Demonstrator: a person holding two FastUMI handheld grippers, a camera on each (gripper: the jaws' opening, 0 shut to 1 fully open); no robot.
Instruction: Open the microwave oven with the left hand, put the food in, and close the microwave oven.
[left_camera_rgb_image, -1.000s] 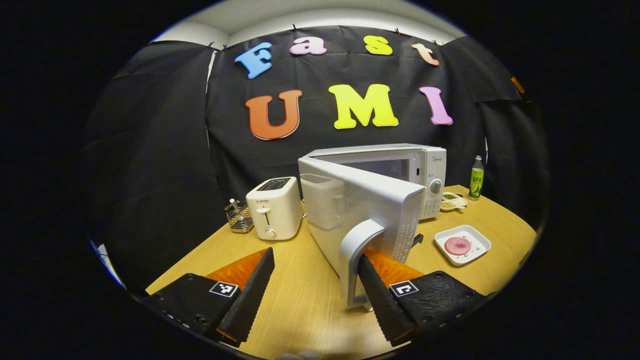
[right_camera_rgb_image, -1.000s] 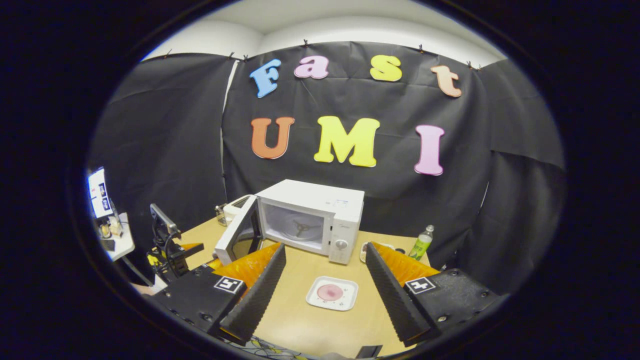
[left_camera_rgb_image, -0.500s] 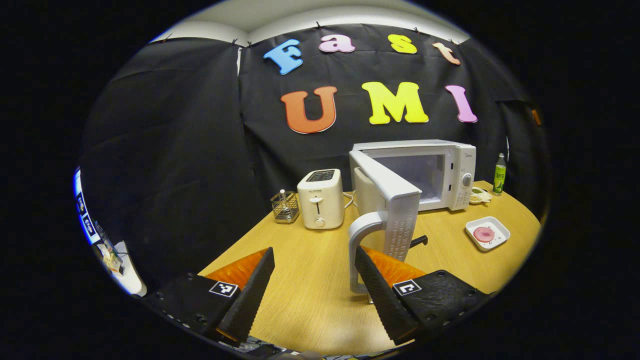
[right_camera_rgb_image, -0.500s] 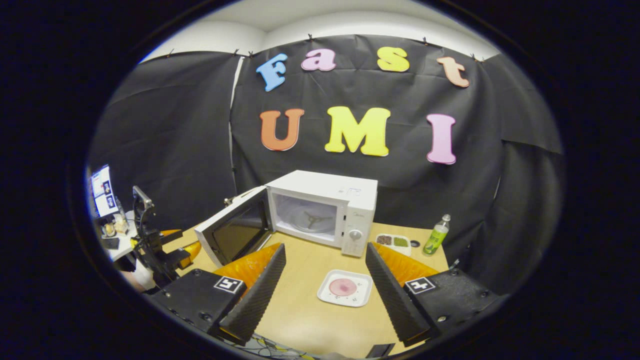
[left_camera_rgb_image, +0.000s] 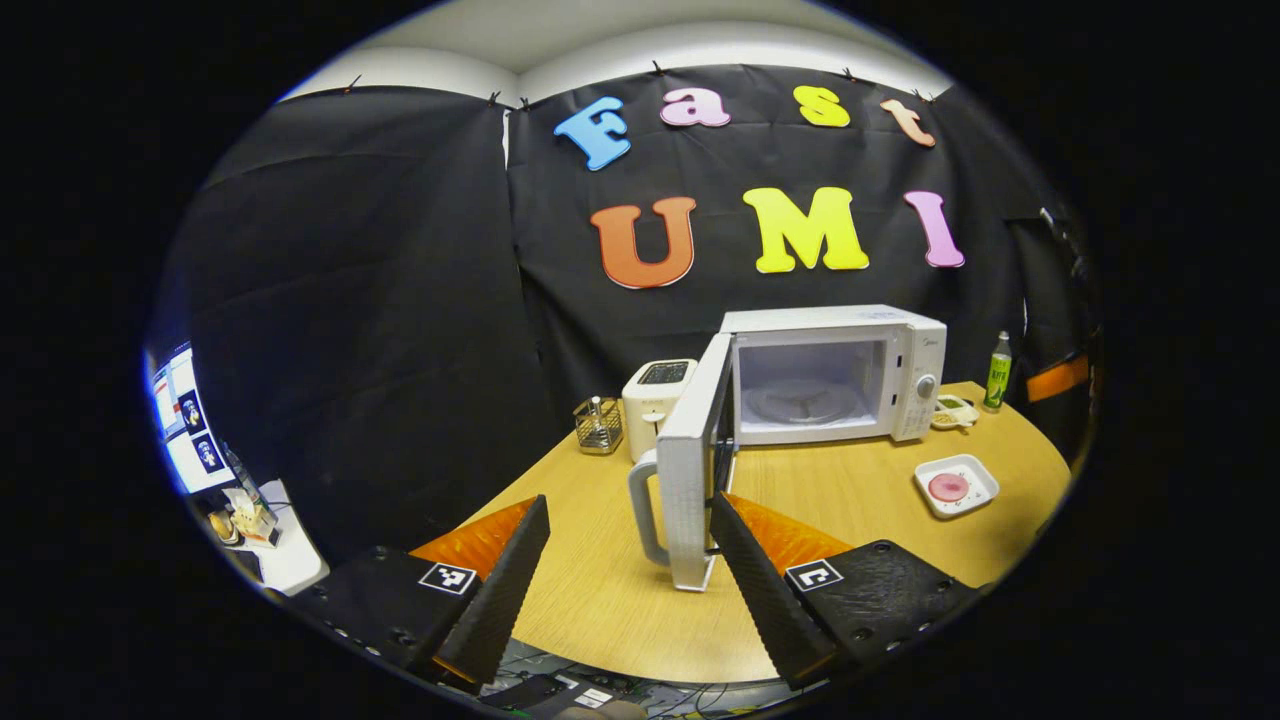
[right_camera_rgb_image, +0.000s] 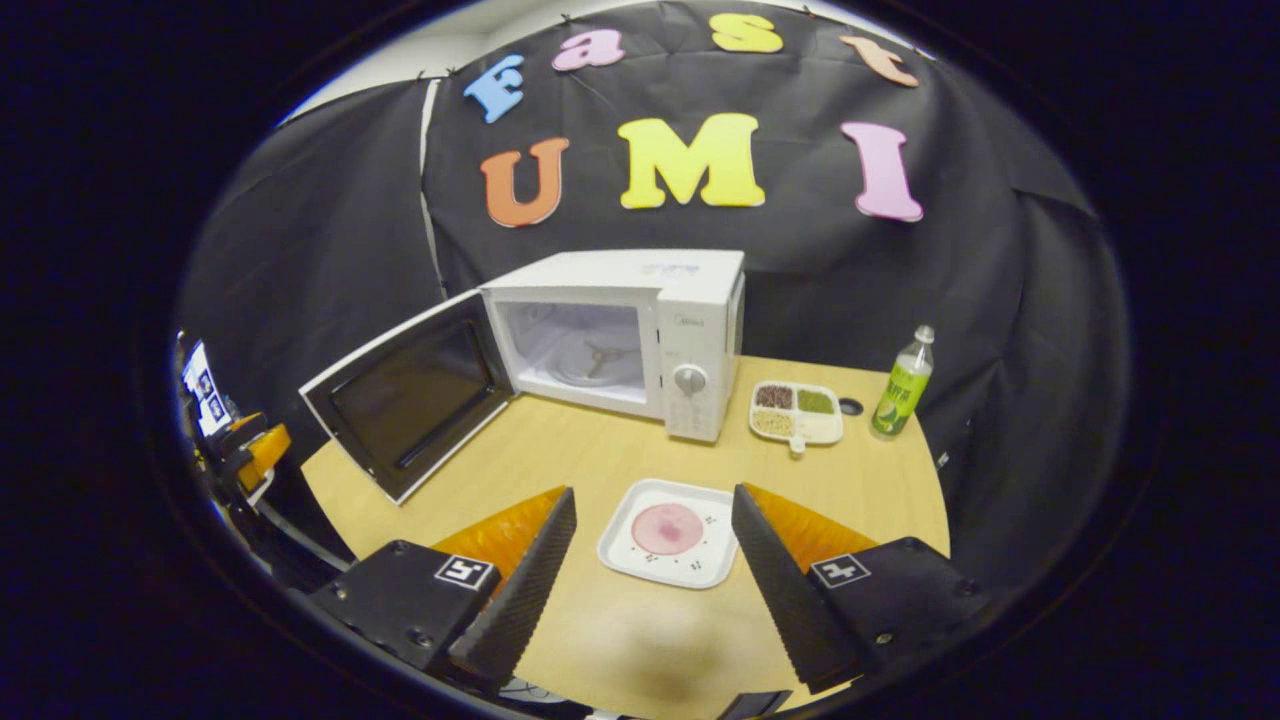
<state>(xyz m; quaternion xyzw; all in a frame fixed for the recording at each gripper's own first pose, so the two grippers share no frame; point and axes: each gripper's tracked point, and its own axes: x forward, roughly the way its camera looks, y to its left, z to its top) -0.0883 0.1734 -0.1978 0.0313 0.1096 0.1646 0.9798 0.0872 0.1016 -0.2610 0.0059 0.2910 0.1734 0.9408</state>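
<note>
On the wooden table (right_camera_rgb_image: 600, 460), at 12 o'clock in the right gripper view, microwave (right_camera_rgb_image: 640, 335) stands with door (right_camera_rgb_image: 410, 395) swung wide toward 9 o'clock. Food plate (right_camera_rgb_image: 668, 545) lies between the spread fingers of the right gripper (right_camera_rgb_image: 645, 575), untouched. Left gripper (left_camera_rgb_image: 630, 570) is wide open, empty, door handle (left_camera_rgb_image: 645, 505) between its fingers without contact

Left claw (left_camera_rgb_image: 628, 560) and right claw (right_camera_rgb_image: 650, 565) both gape wide, empty.
</note>
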